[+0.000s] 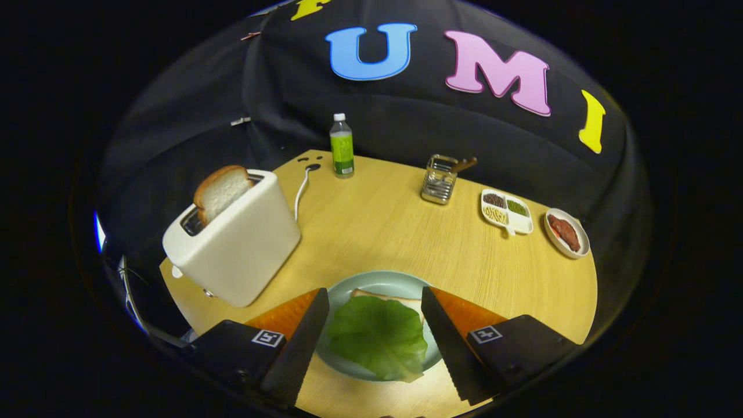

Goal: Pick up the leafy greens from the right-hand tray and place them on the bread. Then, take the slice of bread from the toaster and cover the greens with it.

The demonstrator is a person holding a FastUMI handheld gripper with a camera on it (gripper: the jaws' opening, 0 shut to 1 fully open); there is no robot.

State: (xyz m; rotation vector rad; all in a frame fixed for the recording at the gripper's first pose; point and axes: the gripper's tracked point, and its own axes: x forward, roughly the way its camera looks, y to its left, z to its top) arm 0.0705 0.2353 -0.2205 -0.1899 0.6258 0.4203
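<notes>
A green leaf lies on a slice of bread on a pale blue plate, right between my two fingers. My gripper is open, its fingers standing apart on either side of the leaf without pressing on it. A second slice of bread sticks up out of the white toaster, which stands to the left, beyond my left finger.
A green-labelled bottle stands at the table's far edge. A metal holder with a wooden-handled tool, a divided white dish of beans and a small tray with a reddish piece stand far right. The toaster's white cord trails back.
</notes>
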